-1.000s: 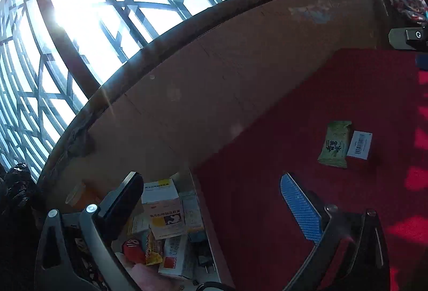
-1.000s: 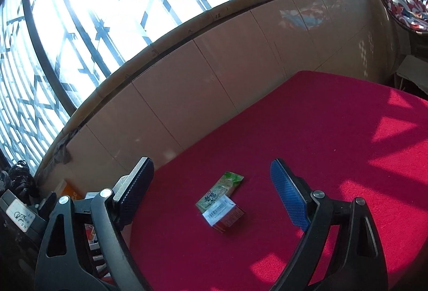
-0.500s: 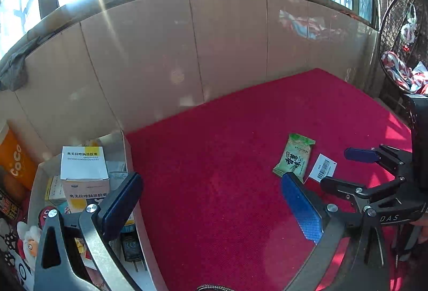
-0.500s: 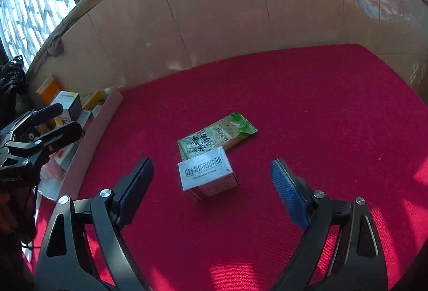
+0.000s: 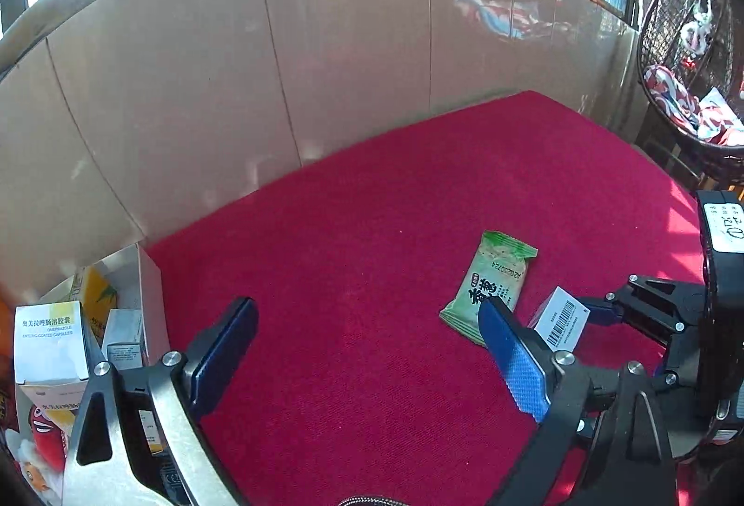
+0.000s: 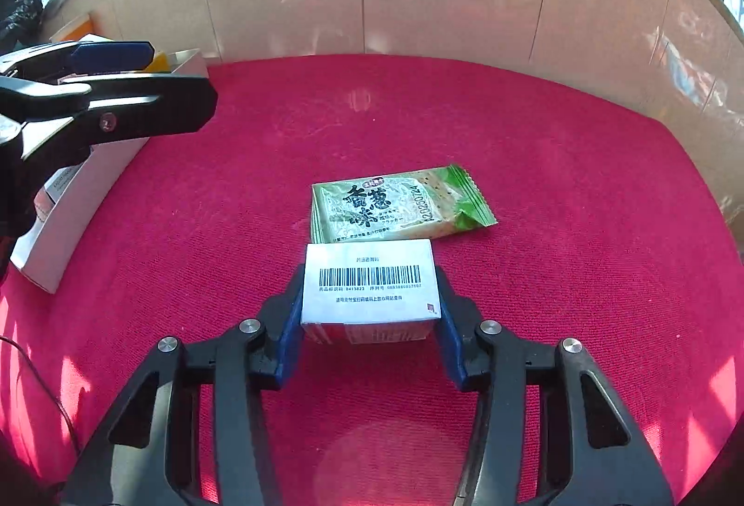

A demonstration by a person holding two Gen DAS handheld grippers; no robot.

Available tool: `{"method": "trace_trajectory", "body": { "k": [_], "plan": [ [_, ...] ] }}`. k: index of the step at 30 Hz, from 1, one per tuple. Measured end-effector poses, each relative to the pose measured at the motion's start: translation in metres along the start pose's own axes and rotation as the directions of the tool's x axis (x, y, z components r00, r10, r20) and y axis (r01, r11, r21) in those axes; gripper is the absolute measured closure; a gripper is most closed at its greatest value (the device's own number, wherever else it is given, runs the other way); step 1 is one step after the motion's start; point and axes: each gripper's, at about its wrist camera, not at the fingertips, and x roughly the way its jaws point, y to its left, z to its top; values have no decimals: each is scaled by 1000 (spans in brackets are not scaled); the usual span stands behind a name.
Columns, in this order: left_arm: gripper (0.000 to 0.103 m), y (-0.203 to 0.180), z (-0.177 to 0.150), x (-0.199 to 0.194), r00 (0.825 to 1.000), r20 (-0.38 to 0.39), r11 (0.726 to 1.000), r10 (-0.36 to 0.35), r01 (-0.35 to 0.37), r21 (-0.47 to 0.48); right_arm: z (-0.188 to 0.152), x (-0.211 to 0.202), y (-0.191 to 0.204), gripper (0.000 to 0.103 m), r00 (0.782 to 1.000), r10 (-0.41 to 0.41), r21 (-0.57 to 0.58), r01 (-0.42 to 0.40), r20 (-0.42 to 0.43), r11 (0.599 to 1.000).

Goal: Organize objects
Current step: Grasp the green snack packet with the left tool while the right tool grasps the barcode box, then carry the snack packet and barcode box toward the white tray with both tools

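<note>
A small white box with a barcode (image 6: pixel 369 285) rests on the red cloth (image 6: pixel 558 227). My right gripper (image 6: pixel 369 310) is shut on its two sides. It also shows in the left wrist view (image 5: pixel 562 322). A green snack packet (image 6: pixel 400 206) lies flat just beyond the box, touching it; the left wrist view shows it too (image 5: pixel 488 285). My left gripper (image 5: pixel 367 348) is open and empty above the cloth, between the packet and a white storage box (image 5: pixel 149 287) at the left.
The white storage box (image 6: pixel 69 203) holds several medicine cartons (image 5: pixel 49 338) and packets. A beige panelled wall (image 5: pixel 325 64) stands behind the cloth. A wire basket (image 5: pixel 679 55) with cloth hangs at the far right.
My right gripper moved forward and closed on the barcode box. My left gripper came down nearer the cloth and stayed open.
</note>
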Motion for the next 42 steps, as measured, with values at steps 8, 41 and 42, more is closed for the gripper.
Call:
{"method": "trace_trajectory", "body": {
  "k": [8,41,42],
  "plan": [
    [21,-34,-6,37,996,-27,985,-91,94,148,-27,-35,-78,55,993,-82,338,47,90,940],
    [67,-103,-24,45,999,-12,988,-41,42,151,-38,-37,-95,55,993,-7,443,-45,116,895],
    [67,-105,-26,44,999,-14,987,-40,41,153,-38,-37,-95,55,993,-8,444,-45,116,895]
  ]
}}
